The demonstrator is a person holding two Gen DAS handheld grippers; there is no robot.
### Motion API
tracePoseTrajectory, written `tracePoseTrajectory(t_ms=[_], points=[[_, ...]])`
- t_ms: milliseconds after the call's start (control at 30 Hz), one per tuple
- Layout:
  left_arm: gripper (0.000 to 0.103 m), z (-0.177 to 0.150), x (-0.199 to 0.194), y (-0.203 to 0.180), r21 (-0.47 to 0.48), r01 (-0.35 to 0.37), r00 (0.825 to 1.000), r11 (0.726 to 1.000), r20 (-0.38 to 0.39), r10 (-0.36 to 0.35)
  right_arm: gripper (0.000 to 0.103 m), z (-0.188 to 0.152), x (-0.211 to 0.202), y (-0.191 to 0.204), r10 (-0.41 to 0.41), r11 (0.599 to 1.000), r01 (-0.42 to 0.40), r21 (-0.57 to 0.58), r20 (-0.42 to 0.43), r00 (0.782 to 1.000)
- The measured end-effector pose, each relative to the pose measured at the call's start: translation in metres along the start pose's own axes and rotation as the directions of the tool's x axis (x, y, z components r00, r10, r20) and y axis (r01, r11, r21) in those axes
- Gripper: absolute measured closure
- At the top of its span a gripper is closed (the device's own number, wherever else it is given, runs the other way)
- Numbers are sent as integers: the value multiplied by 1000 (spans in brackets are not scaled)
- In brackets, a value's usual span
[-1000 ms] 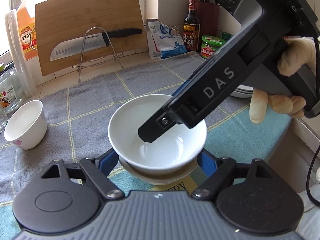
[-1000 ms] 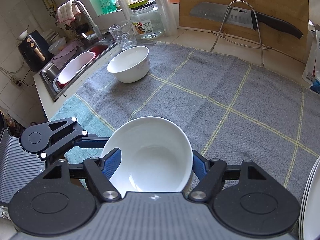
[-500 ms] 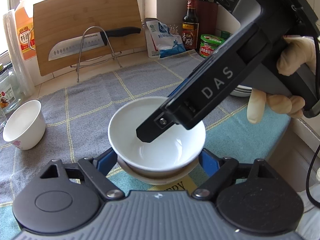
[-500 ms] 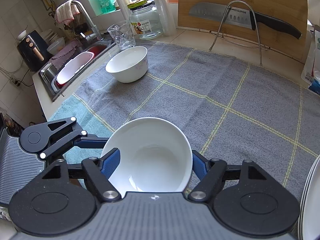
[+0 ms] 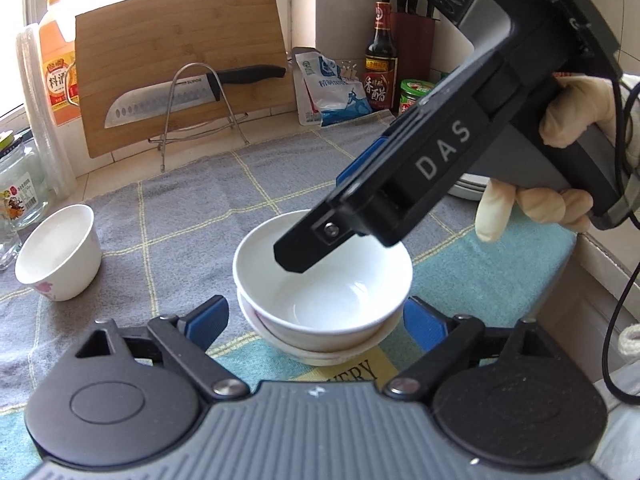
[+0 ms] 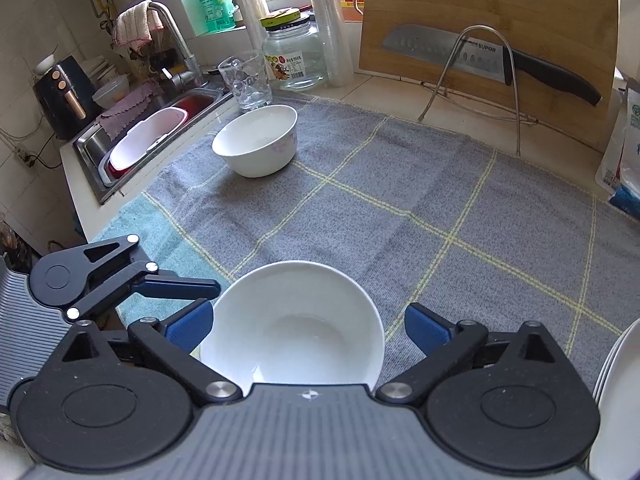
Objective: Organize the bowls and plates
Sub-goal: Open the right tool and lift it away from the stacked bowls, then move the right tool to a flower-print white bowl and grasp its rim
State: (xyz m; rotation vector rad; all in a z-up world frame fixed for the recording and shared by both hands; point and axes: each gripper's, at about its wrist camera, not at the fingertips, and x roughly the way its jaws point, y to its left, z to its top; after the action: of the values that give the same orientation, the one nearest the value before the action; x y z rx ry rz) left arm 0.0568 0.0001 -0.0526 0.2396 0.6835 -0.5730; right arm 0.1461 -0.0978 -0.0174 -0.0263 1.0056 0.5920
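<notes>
- Left wrist view: we're looking at the stacked bowl (image 5: pixel 322 296) sitting dead centre in the lower half of the frame, nested in another bowl (image 5: pixel 320 354) on the towel (image 5: pixel 192 216). It's lying straight ahead of the left gripper (image 5: pixel 316 320), between its blue pads, but the pads are standing apart and just clear of the rim on both sides, so nothing's being clamped.
- Same view: the right gripper (image 5: pixel 296 258) is reaching in from the upper right, its tip hanging over the bowl's inside. We're not able to tell from here how its fingers are set.
- The small bowl (image 5: pixel 60 256) is sitting well apart at the left edge, closer to our left side, so we're guessing that arm grabs it next.
- Right wrist view: the stacked bowl (image 6: pixel 292 328) is sitting bottom centre between the right gripper (image 6: pixel 308 328) fingers, which are spread wide, with a clear gap on the right side.
- The small bowl (image 6: pixel 256 140) is showing upper left of centre, near the sink (image 6: pixel 100 148). Round, so no long axis to worry about.
- Room: plenty of bare checked towel in between; plates (image 6: pixel 616 380) are peeking in at the lower right edge.
</notes>
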Motion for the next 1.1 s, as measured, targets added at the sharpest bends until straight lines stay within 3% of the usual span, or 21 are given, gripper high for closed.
tracePoseTrajectory(t_ms=[433,567,833,1000,1100], points=[[9,-10,-21,44,-44,-94,994,995,48,96,0,40,14,20,-23,997,26,-79,31,999],[8,-13,-20,72,-73,-166,983,983,61,171,0,57,26,33,-24,992,27,-125,22,999],[8,-19,4,137,-161,-310,944,937,62,324,0,104,54,45,-21,984,19,-180,-6,1000],[9,-23,25,168,-216,-331,937,919,40,347,0,131,82,47,-5,979,-4,-206,-40,999],[9,-22,33,179,-221,-319,940,922,48,337,0,146,100,49,16,975,-30,-221,-63,998]])
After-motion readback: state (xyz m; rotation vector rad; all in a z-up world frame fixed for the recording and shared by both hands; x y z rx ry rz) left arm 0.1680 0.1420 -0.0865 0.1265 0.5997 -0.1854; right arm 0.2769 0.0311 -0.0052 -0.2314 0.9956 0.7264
